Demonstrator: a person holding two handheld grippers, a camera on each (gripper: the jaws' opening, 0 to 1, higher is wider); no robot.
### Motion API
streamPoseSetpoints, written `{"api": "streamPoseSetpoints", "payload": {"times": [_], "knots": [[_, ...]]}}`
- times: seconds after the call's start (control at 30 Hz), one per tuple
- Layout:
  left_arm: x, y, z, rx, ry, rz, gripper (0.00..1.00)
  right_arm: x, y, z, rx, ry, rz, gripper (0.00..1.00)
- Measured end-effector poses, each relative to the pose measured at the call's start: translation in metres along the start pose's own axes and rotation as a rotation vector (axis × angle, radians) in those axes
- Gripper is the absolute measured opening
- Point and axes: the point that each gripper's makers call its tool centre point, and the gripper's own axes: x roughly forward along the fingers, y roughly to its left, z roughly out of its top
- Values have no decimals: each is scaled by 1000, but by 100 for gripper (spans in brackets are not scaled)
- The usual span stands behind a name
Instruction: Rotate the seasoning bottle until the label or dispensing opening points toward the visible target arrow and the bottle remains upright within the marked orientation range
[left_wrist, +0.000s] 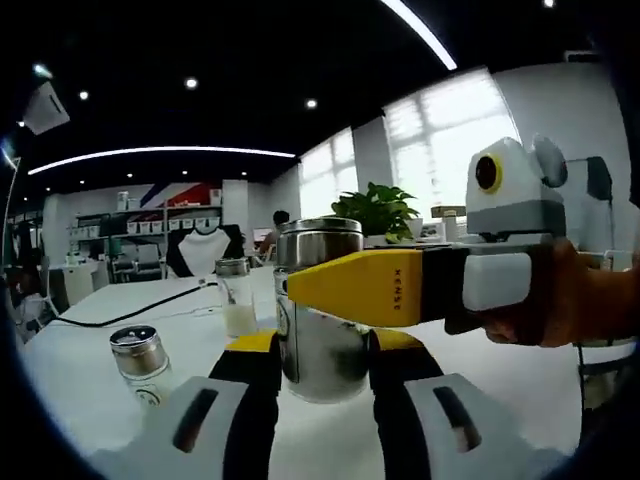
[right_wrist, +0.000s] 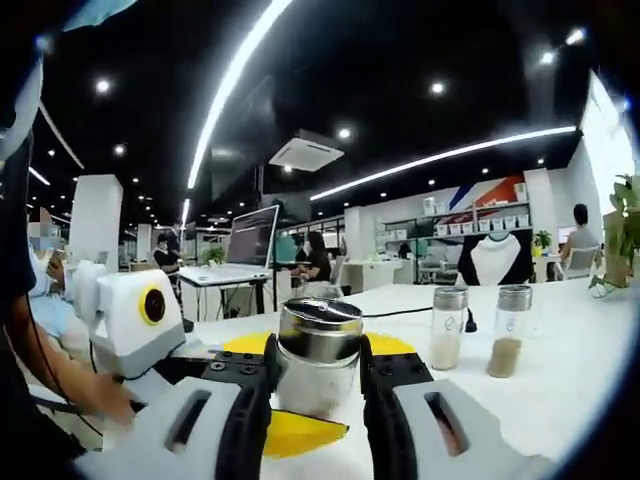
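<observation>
The seasoning bottle (left_wrist: 320, 320), a steel-sided jar with a shiny lid, stands upright on the white table (left_wrist: 120, 420). My left gripper (left_wrist: 322, 365) is shut on its lower part, one black, yellow-tipped jaw pressing each side. The right gripper (left_wrist: 400, 285) comes in from the right, and its yellow jaw lies across the front of the bottle at mid-height. In the right gripper view the bottle (right_wrist: 318, 365) sits between my right gripper (right_wrist: 315, 385) jaws, which press on both sides. The left gripper (right_wrist: 150, 330) reaches in from the left, one yellow jaw under the bottle's near side.
Two small glass shakers (left_wrist: 140, 362) (left_wrist: 236, 295) stand left of the bottle; in the right gripper view they are to the right (right_wrist: 447, 326) (right_wrist: 510, 332). A black cable (left_wrist: 130, 312) runs across the table. A potted plant (left_wrist: 380, 210) stands behind. A person's hand (left_wrist: 560, 300) holds the right gripper.
</observation>
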Motion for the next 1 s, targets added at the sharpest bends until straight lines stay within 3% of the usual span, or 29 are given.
{"api": "streamPoseSetpoints", "payload": {"times": [0.2,0.37,0.5,0.57,0.63,0.7,1.0], "knots": [[3,0,-4,16,12,58,36,2,-4,-3,13,-12,-81,31],[4,3,-8,80,24,149,36,6,-6,-8,15,11,-119,32],[3,1,-5,59,4,171,37,5,-7,-7,25,3,-145,32],[2,-1,-5,35,-15,148,37,3,-9,-6,33,-1,-139,31],[3,-1,-4,92,-32,121,38,3,-5,-9,13,18,-69,31],[5,-2,-8,143,-20,57,38,1,-5,-10,25,27,-47,31],[0,-5,-3,54,-32,-112,38,0,7,-5,-37,23,61,31]]}}
